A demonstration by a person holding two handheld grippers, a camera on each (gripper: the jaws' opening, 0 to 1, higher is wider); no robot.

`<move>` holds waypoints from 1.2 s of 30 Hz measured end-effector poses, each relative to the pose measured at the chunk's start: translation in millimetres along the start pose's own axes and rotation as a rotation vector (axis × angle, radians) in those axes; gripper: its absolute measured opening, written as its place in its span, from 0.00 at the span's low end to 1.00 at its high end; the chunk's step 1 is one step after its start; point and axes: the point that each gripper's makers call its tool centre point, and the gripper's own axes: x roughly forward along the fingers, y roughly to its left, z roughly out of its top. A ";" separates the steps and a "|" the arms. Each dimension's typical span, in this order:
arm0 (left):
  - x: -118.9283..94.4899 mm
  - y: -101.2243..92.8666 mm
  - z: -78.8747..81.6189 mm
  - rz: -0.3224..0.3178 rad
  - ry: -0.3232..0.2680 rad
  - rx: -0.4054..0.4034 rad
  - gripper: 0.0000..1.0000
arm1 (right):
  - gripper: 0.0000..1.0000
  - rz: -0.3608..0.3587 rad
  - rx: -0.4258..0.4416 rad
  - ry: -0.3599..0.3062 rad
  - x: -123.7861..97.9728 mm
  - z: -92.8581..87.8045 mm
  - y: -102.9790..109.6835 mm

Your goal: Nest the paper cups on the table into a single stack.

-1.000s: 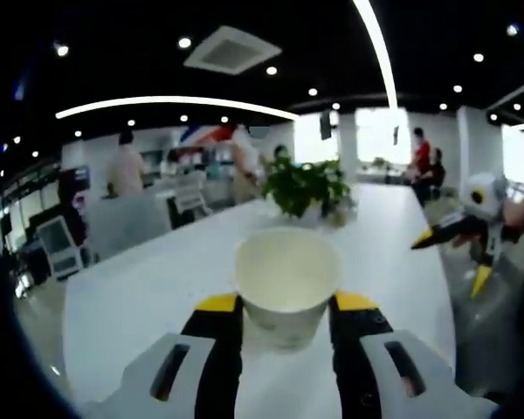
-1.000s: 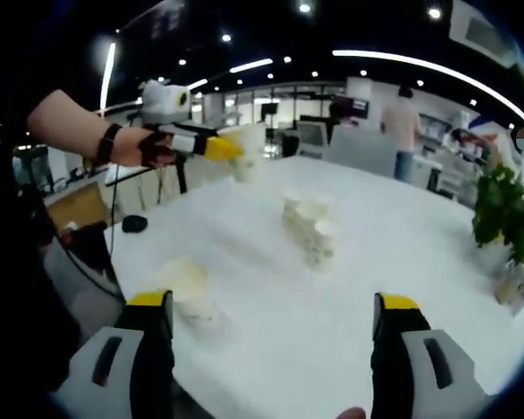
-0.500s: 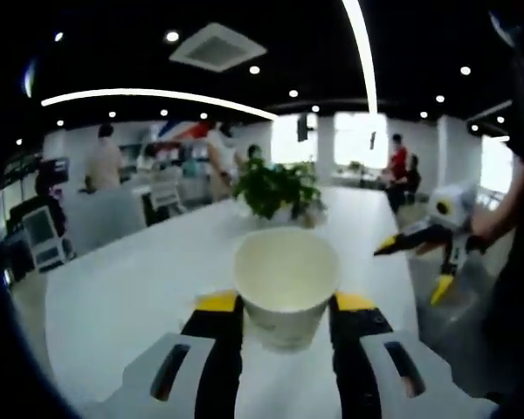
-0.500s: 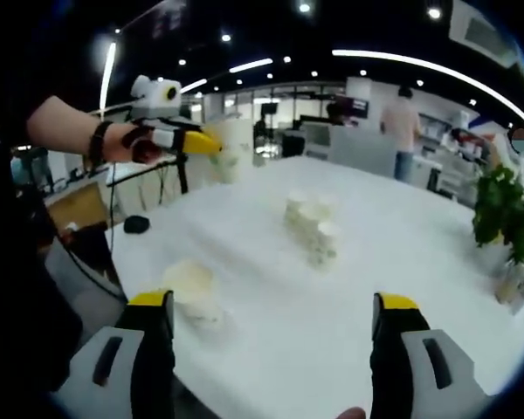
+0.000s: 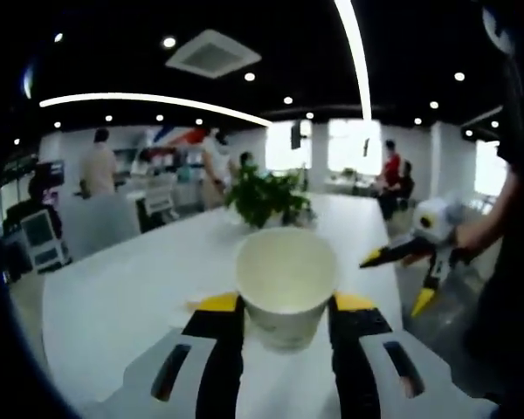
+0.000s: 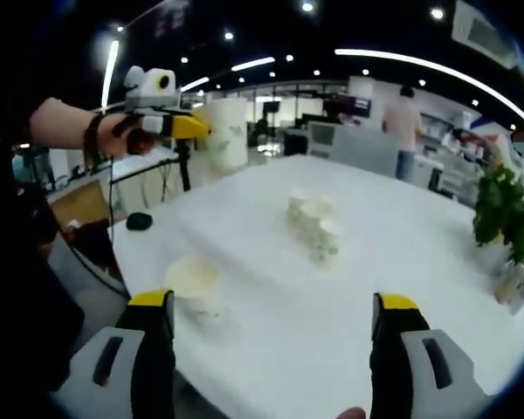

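Where the left gripper (image 5: 284, 307) reaches forward in its own view, a white paper cup (image 5: 286, 284) sits pinched between its two yellow-tipped jaws, mouth toward the camera and held above the white table (image 5: 113, 297). Seen from the right gripper view, that same left gripper (image 6: 192, 128) is up and to the left of the right gripper's jaws, held in a hand (image 6: 122, 135), with the cup (image 6: 224, 133) upright at its tips, well clear of the tabletop.

The right gripper (image 6: 275, 336) has its jaws spread wide with nothing between them; in the left gripper view it (image 5: 402, 266) hangs to the right, off the table's edge. Just ahead of its left jaw stands a single paper cup (image 6: 192, 286) on the table (image 6: 402, 253). Farther ahead, between the jaws, is a cluster of paper cups (image 6: 314, 225), standing close together.

A potted plant (image 6: 506, 218) stands at the far right of the table. Beyond is an open office with ceiling lights, desks and people (image 6: 403, 122) standing.
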 end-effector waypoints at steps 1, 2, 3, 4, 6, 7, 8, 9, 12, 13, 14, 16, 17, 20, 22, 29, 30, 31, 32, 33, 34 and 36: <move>0.3 -2.6 -0.2 -0.007 0.004 0.000 0.37 | 0.91 0.000 0.000 0.002 -0.3 -0.6 0.2; 0.4 -4.1 -0.6 -0.013 0.006 -0.003 0.37 | 0.91 0.001 0.000 0.003 -0.8 -0.9 0.3; 0.7 -7.3 -0.5 -0.022 0.008 -0.003 0.37 | 0.91 0.000 0.000 0.000 -1.5 -0.8 0.4; 0.6 -9.7 -0.2 -0.029 0.010 -0.006 0.37 | 0.91 0.000 0.000 0.000 -1.9 -0.9 0.3; 1.4 -15.3 -1.9 -0.044 0.018 -0.001 0.37 | 0.91 -0.002 -0.001 0.001 -3.0 -1.2 -0.2; 1.7 -17.4 -2.4 -0.048 0.020 -0.002 0.37 | 0.91 -0.003 0.001 0.001 -3.5 -1.3 -0.8; 2.1 -20.6 -2.7 -0.050 0.021 0.010 0.37 | 0.91 -0.004 0.001 0.000 -3.9 -1.3 -1.2; 2.3 -22.2 -2.7 -0.051 0.020 0.012 0.37 | 0.91 -0.005 0.000 0.000 -4.3 -1.0 -1.4; 3.2 -27.0 -3.0 -0.061 0.015 -0.012 0.37 | 0.91 -0.006 0.004 0.000 -5.1 -1.0 -1.8; 3.7 -28.3 -4.8 -0.061 0.019 -0.008 0.37 | 0.91 -0.007 0.003 0.000 -5.3 -1.0 -1.9; 4.4 -30.5 -8.1 -0.065 0.027 -0.004 0.37 | 0.90 -0.007 0.002 0.000 -5.4 -0.9 -2.1; 4.5 -34.7 -11.4 -0.074 0.033 -0.012 0.37 | 0.90 -0.007 0.003 -0.001 -5.9 -0.4 -1.9; 4.4 -36.4 -12.0 -0.077 0.032 -0.015 0.37 | 0.90 -0.007 0.001 -0.001 -6.3 0.0 -1.9; 4.4 -41.5 -14.8 -0.082 0.034 -0.022 0.37 | 0.90 -0.006 -0.006 -0.003 -8.5 4.9 -2.9; 4.9 -44.8 -19.8 -0.088 0.044 -0.021 0.37 | 0.88 -0.003 -0.016 -0.013 -10.2 10.9 -3.6; 3.8 -51.2 -29.7 -0.098 0.064 -0.026 0.37 | 0.84 0.006 -0.041 -0.037 -13.5 27.5 -6.1; 3.6 -52.1 -31.9 -0.098 0.066 -0.031 0.37 | 0.84 0.007 -0.043 -0.038 -13.2 28.1 -6.2; 3.5 -52.8 -33.2 -0.098 0.067 -0.033 0.37 | 0.84 0.008 -0.047 -0.037 -12.6 28.1 -6.6; 3.5 -54.5 -35.1 -0.098 0.070 -0.036 0.37 | 0.83 0.009 -0.047 -0.036 -12.3 28.1 -6.7; 3.5 -55.2 -35.6 -0.099 0.071 -0.036 0.37 | 0.83 0.012 -0.045 -0.036 -11.9 27.7 -6.3; 3.2 -57.1 -37.4 -0.102 0.073 -0.037 0.37 | 0.83 0.013 -0.044 -0.035 -11.6 27.2 -6.2; 2.7 -59.7 -40.1 -0.103 0.079 -0.035 0.37 | 0.83 0.015 -0.046 -0.031 -11.6 26.4 -5.3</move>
